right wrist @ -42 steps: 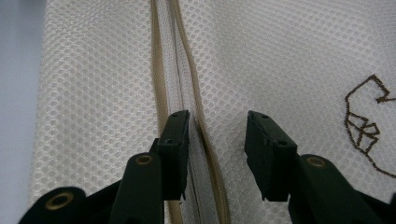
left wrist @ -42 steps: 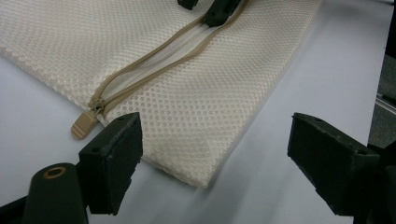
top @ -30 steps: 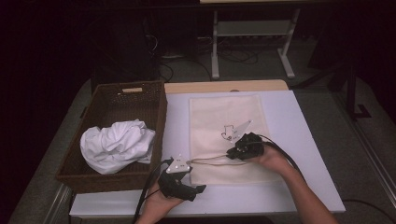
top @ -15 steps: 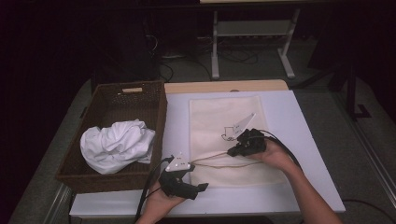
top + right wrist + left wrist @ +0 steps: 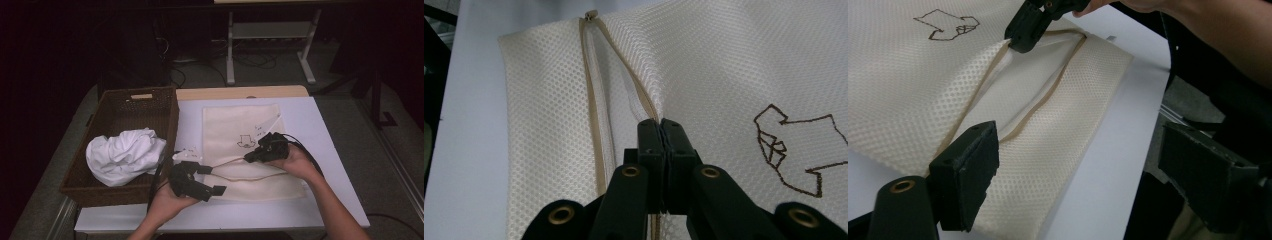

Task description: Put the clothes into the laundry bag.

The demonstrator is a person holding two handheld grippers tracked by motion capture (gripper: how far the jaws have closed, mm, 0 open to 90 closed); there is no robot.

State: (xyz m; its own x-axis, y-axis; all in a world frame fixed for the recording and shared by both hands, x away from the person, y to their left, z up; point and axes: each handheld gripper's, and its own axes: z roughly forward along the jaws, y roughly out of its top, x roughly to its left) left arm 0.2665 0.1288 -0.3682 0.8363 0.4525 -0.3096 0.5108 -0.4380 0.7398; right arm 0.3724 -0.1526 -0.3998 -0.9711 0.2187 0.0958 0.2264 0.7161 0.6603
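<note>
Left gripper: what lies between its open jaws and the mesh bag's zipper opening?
Nothing: in the left gripper view, the left gripper hangs above the mesh bag with only the bag's mesh beneath.

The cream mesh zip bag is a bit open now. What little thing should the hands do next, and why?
Probably bring the left tool to the near edge of the cream mesh zip bag and pinch it. The right tool is shut on the far edge of the zip opening, lifting it, while the left tool's jaws stand open beside the bag. Gripping both edges would widen the mouth, perhaps for the crumpled white cloth in the brown woven basket.
</note>
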